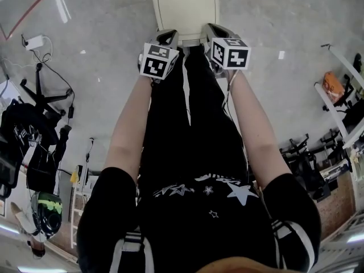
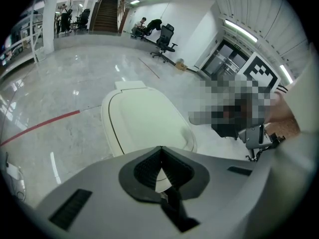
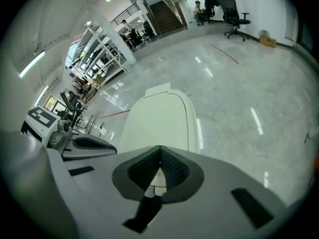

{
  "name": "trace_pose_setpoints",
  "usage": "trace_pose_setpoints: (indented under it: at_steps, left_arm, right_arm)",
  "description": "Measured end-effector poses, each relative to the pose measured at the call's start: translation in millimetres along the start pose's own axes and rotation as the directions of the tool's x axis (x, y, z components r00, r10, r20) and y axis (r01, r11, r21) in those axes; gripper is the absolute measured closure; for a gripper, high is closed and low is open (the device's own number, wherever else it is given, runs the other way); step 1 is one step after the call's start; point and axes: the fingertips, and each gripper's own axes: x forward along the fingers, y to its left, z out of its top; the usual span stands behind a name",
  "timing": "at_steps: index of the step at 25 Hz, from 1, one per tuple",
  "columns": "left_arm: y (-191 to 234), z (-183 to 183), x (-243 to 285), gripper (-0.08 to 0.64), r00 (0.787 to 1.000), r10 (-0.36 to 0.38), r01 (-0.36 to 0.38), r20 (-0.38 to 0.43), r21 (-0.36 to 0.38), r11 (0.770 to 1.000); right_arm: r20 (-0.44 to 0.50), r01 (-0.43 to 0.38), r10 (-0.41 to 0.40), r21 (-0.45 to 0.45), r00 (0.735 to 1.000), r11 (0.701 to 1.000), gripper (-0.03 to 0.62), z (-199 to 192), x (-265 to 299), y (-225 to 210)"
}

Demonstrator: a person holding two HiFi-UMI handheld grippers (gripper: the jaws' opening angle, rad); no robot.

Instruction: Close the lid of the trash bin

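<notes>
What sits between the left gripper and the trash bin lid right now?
Nothing. In the left gripper view, the left gripper, jaws together, points straight at the cream trash bin lid; no object lies between.

Smooth matt cream plastic lid (image 1: 186,7), glossy polished grey floor (image 1: 114,33), black cloth trousers (image 1: 187,129)

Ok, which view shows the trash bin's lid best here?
The left gripper view. The cream lid shows almost whole there, with its seam and back edge clear, and only its near end is hidden behind the shut left gripper. The right gripper view shows the lid narrower and foreshortened. The head view cuts off its far edge.
</notes>
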Motion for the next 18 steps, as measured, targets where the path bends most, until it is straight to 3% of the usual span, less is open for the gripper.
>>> trace_pose_setpoints:
  at_steps: [11,18]
  left_arm:
    - [-51.9,62.9,-50.3,0.549,0.988,0.011,-0.015,0.151,0.025,1.000]
    - [-87.7,124.2,-113.6,0.549,0.947,0.034,-0.029,0.321,-0.020,0.999]
  right_arm:
    - [0.150,-0.046,0.052,-0.047,0.987,0.998,0.586,59.4,-90.9,13.7]
    - [0.269,-0.062,0.080,-0.074,0.960,0.995,0.586,104.8,-154.9,36.7]
